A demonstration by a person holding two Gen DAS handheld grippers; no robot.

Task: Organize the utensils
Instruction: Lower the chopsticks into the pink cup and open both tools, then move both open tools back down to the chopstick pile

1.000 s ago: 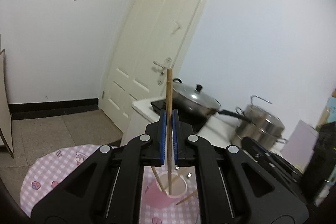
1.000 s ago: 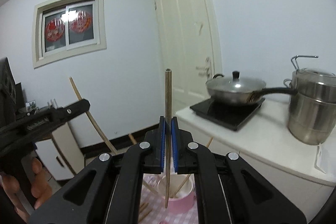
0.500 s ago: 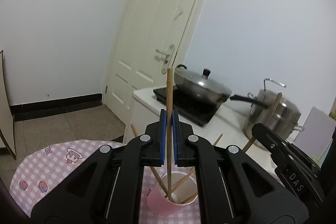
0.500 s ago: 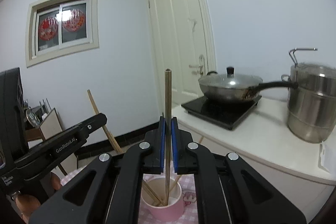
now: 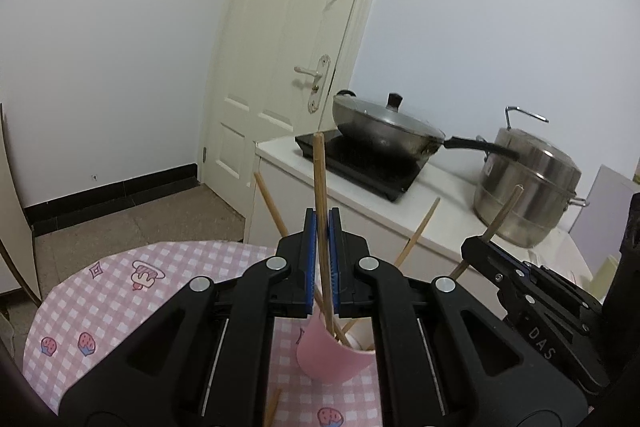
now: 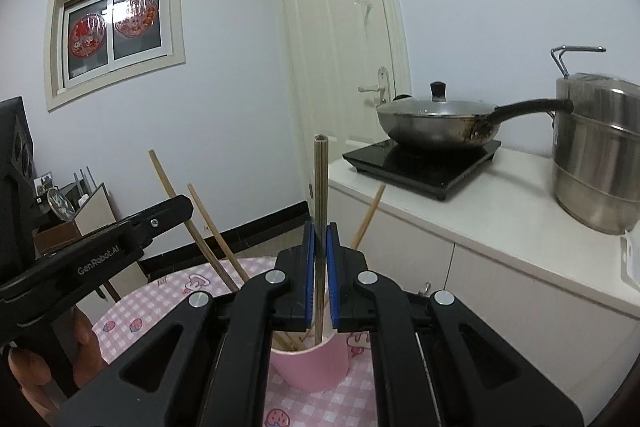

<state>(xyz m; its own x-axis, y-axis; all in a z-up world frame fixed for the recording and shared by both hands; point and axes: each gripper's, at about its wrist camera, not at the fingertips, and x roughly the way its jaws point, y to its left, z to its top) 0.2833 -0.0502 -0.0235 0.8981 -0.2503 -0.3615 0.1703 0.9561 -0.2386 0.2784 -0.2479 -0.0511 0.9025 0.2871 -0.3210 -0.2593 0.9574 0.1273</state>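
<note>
Left tool (image 5: 323, 259) is clamped on a wooden chopstick (image 5: 321, 211), held near upright between its blue pads, lower end inside the pink cup (image 5: 332, 355). Right tool (image 6: 320, 267) grips a second chopstick (image 6: 320, 195) likewise, its tip dipping into the same cup (image 6: 310, 367). Whether either tip touches the cup's bottom is not discernible. Several loose chopsticks (image 6: 208, 227) lean in the cup. The cup stands on the pink checked worktop (image 5: 112, 295), directly below both tools.
</note>
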